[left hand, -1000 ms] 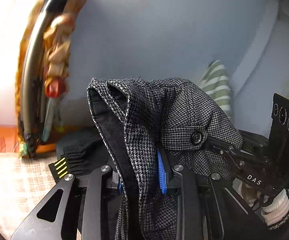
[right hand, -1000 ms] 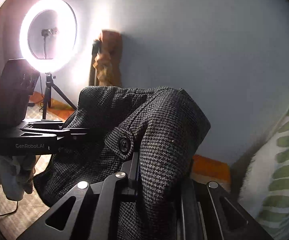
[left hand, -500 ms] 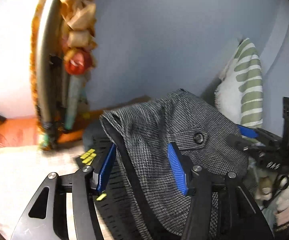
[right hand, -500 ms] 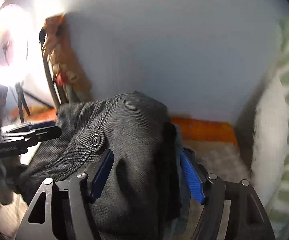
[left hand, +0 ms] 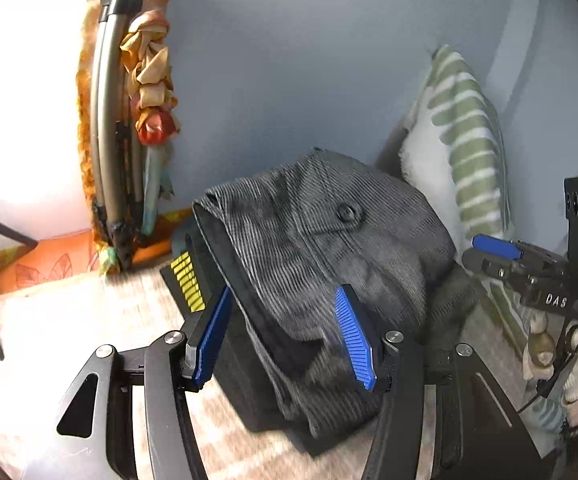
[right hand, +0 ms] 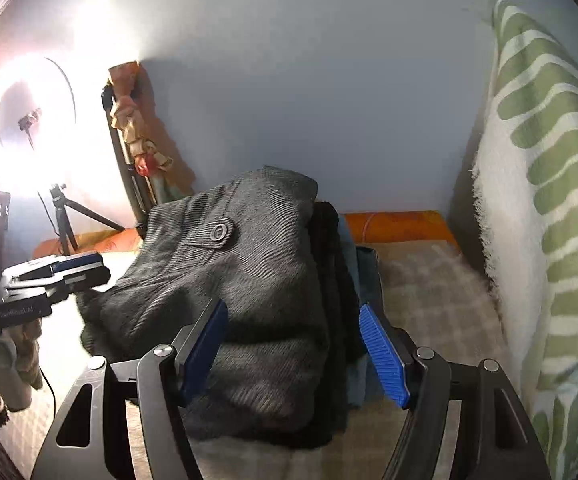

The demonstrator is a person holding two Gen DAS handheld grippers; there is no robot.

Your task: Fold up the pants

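The grey houndstooth pants point(left hand: 329, 256) lie folded in a bundle, button side up, on top of a stack of dark folded clothes point(left hand: 249, 368). They also show in the right wrist view point(right hand: 249, 280). My left gripper point(left hand: 285, 340) is open, its blue pads either side of the bundle's near edge, not clamping it. My right gripper point(right hand: 297, 348) is open too, its pads wide apart around the bundle's near side. Each gripper shows in the other's view: the right one point(left hand: 501, 252) and the left one point(right hand: 61, 272).
A green-striped white cushion point(right hand: 549, 220) stands to the right against the blue-grey wall. A folded frame wrapped in orange cloth point(left hand: 129, 140) leans on the wall at left. A lit ring light on a tripod point(right hand: 29, 120) stands at far left. The surface is a pale checked cover point(right hand: 429, 300).
Both grippers were shut on the pants, holding them up; they have opened and let go. The pants now rest on the stack and both grippers have pulled back slightly.
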